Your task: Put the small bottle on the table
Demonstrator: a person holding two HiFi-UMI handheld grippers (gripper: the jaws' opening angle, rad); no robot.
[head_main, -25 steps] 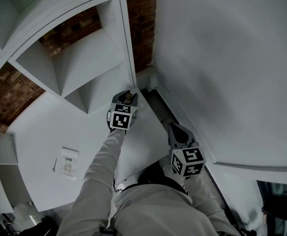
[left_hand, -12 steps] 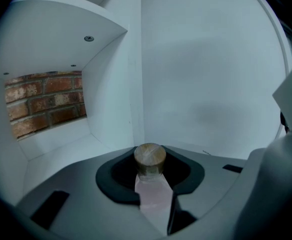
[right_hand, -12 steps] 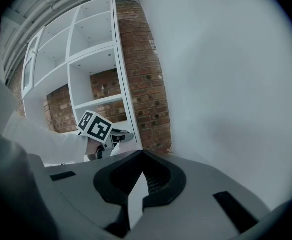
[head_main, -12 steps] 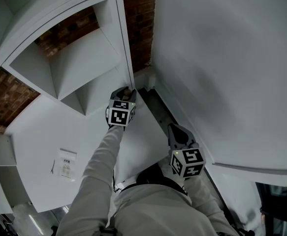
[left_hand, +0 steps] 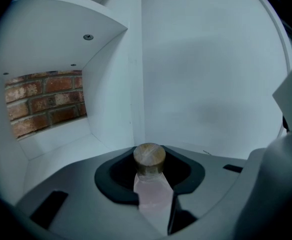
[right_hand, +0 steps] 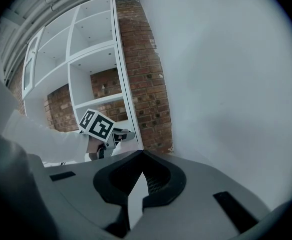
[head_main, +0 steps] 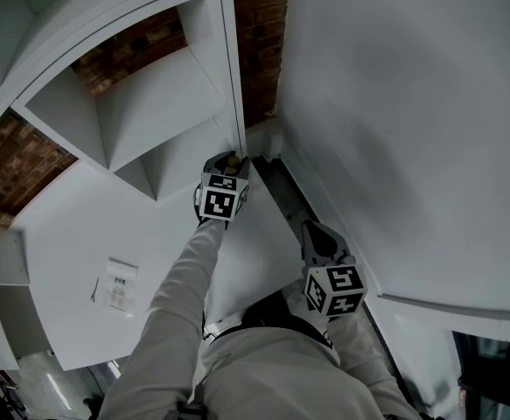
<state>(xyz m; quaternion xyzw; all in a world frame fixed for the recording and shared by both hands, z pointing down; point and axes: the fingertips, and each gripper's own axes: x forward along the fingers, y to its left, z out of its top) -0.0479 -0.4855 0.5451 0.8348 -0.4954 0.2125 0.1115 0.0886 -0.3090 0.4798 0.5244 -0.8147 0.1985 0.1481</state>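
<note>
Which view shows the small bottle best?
Left gripper view: the small bottle fills the centre, brown stopper and pale body clamped between the jaws. Head view shows only its stopper past the marker cube. Right gripper view shows the left gripper far off; bottle not discernible.

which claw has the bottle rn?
The left claw, up by the shelf: the small bottle, brown cap up, is clamped between its jaws. The right claw holds nothing, jaws together.

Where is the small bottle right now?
The small bottle is clamped between the left gripper's jaws, near the middle of the head view, just beside the right-hand upright of the white shelf unit.
</note>
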